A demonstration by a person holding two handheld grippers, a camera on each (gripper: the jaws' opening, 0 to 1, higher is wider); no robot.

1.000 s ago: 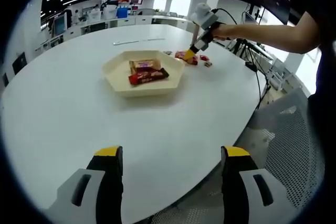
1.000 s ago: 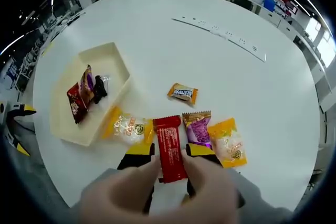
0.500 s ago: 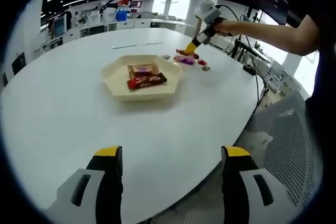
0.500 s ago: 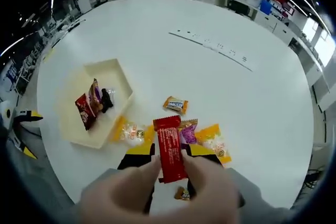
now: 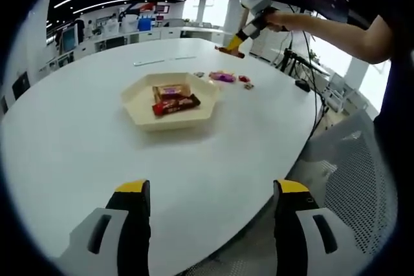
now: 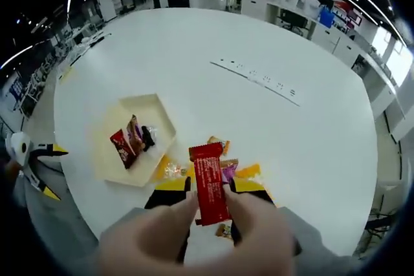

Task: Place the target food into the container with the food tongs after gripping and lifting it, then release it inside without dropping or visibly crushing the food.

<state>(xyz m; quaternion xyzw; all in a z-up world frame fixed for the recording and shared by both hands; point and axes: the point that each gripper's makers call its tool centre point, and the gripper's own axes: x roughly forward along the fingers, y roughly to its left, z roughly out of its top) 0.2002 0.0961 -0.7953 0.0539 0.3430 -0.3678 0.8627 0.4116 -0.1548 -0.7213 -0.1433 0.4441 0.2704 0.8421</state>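
right gripper (image 6: 206,192) higher with red bar (image 6: 208,182)

In the right gripper view, our right gripper (image 6: 208,193) hides the lower end of the red bar (image 6: 208,182) and part of the loose candies (image 6: 229,171) behind it. The snacks in the tray (image 6: 107,153) are too small for us to read. In the left gripper view, the printed strip (image 5: 158,61) is only a blur.

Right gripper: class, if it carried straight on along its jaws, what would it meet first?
Probably the loose wrapped snacks on the white table, beside the tray. The right gripper holds a red bar; depth is uncertain.
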